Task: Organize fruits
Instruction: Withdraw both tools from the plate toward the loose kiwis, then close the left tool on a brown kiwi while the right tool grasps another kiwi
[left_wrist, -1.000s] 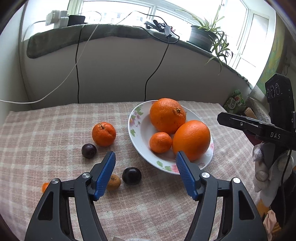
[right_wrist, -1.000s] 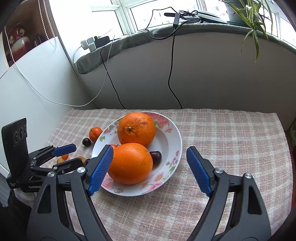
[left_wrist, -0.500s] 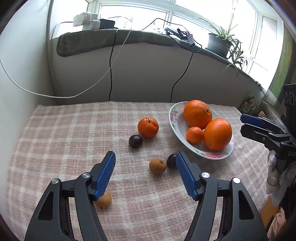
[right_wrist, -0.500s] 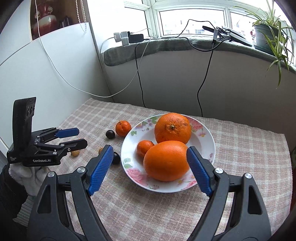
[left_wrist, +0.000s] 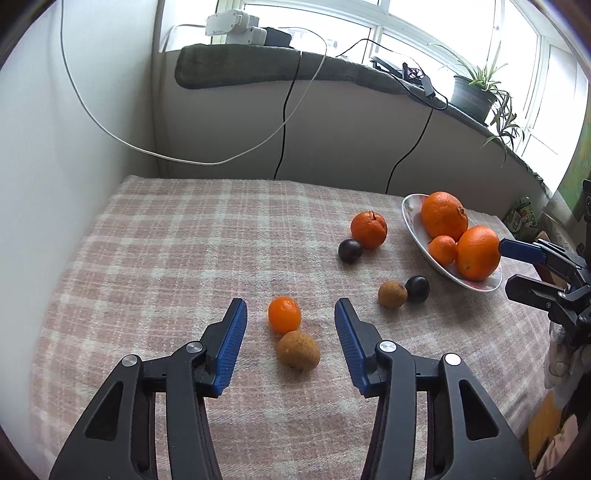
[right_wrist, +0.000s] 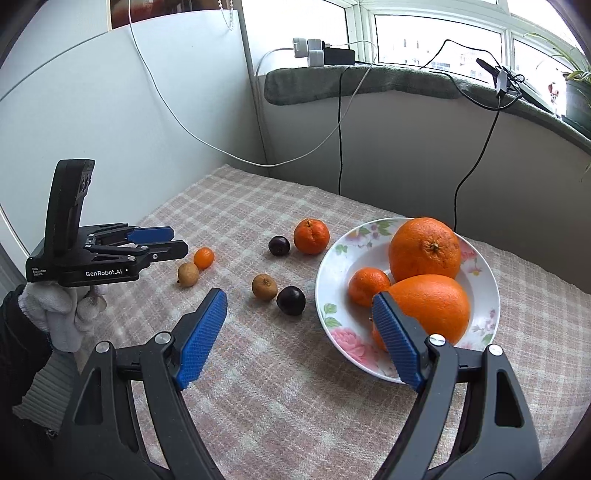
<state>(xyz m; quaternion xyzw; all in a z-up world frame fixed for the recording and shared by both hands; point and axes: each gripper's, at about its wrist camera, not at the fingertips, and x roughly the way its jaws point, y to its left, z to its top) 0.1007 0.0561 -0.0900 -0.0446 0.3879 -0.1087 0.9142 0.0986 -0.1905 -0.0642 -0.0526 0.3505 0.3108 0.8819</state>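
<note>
A floral white plate (right_wrist: 334, 273) (left_wrist: 415, 227) holds two big oranges (right_wrist: 424, 249) (right_wrist: 432, 304) and a small mandarin (right_wrist: 367, 286). Loose on the checked cloth lie a mandarin (left_wrist: 368, 229), two dark plums (left_wrist: 349, 250) (left_wrist: 417, 288), two brown fruits (left_wrist: 298, 350) (left_wrist: 392, 294) and a small orange kumquat (left_wrist: 284, 314). My left gripper (left_wrist: 290, 317) is open, low over the cloth, with the kumquat and the near brown fruit between its fingers. My right gripper (right_wrist: 299, 302) is open and empty, in front of the plate's near left rim.
The table meets a white wall on the left and a grey-padded windowsill (left_wrist: 295, 70) at the back, with cables (left_wrist: 284, 122) hanging down. A potted plant (left_wrist: 474, 94) stands on the sill. The cloth's front edge is near both grippers.
My left gripper has swung left, away from the plate, and now frames the kumquat and a brown fruit. My right gripper has turned left too, from the plate towards the loose fruits.
</note>
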